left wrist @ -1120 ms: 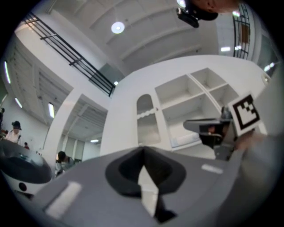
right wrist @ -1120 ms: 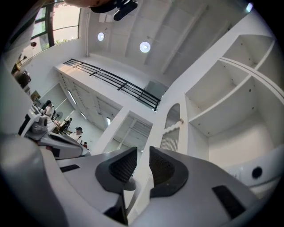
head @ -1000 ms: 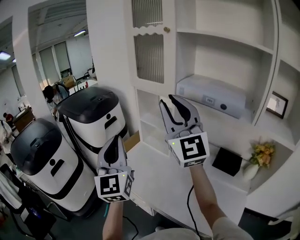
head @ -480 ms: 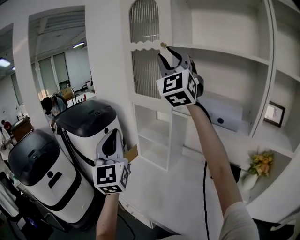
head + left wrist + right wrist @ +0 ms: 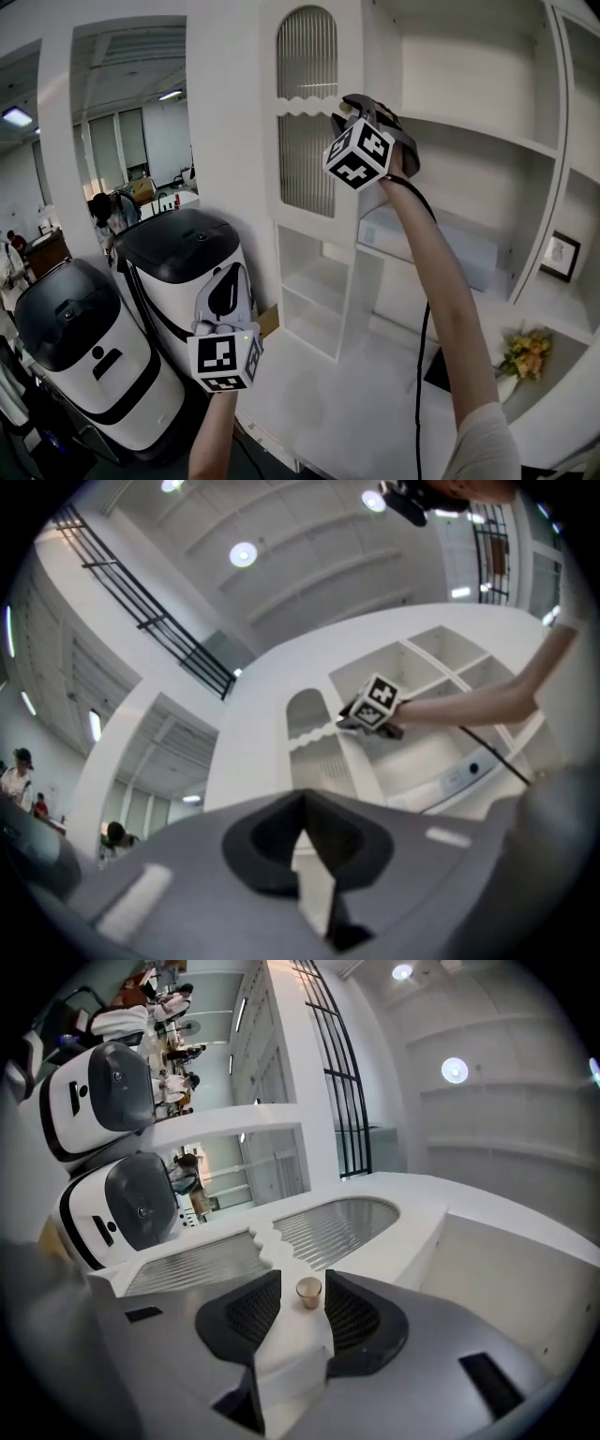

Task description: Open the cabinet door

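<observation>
Head view: door shut, right gripper at the knob, opening not begun.
The door [image 5: 305, 141] sits flush at the left end of the cabinet [image 5: 459, 75], so none of the opening shows as done. The right gripper [image 5: 343, 112] is raised to the door's right edge; its jaws are opening, with the knob [image 5: 308, 1290] between the pads [image 5: 253, 1312] and neither pad pressing on it. Left to do, by the look of it: clamp the knob and swing the door out. The left gripper [image 5: 228, 274] hangs low, well apart from the cabinet, jaws together on nothing. Count: 1 door, 1 knob, 2 ribbed panes [image 5: 302, 164] in the door, 2 grippers, 2 black-topped white machines [image 5: 192, 248] beside the cabinet.
</observation>
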`<state>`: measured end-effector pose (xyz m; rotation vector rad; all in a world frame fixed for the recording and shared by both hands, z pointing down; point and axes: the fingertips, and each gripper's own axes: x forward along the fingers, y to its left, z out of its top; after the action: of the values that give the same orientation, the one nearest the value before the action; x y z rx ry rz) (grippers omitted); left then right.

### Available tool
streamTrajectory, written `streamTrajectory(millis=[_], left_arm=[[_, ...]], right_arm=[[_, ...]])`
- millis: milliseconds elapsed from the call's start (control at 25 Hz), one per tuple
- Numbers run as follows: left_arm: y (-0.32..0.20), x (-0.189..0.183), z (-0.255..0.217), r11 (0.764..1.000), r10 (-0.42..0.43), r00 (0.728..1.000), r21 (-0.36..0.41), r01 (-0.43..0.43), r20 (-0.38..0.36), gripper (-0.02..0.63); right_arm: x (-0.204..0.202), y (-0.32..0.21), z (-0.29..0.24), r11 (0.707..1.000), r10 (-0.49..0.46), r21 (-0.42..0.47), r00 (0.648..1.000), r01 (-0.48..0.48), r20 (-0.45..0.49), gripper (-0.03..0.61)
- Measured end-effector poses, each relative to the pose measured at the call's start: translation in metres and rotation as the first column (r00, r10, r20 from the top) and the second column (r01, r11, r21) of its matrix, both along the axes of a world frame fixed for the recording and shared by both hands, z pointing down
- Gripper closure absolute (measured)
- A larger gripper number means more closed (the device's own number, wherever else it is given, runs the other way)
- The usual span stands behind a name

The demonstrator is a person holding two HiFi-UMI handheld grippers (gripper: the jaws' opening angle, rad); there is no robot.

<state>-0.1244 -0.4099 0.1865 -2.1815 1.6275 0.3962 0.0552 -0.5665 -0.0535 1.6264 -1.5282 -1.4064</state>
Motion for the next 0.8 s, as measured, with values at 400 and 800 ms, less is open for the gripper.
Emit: streamTrajectory(millis=[400, 800], left_arm=[[-0.015, -0.003, 0.017, 0.999, -0.008, 1.000, -0.040, 0.009, 0.012, 0.607], [-0.023, -0.011, 0.034, 0.996, -0.003, 1.000, -0.087, 0.002, -0.016, 0.607]], right_arm=[[0.007, -0.014, -0.008, 0.999, 0.024, 0.030, 0.998, -0.025, 0.049, 0.503], [0.006, -0.012, -0.010, 0.999, -0.025, 0.049, 0.991, 0.018, 0.134, 0.506]])
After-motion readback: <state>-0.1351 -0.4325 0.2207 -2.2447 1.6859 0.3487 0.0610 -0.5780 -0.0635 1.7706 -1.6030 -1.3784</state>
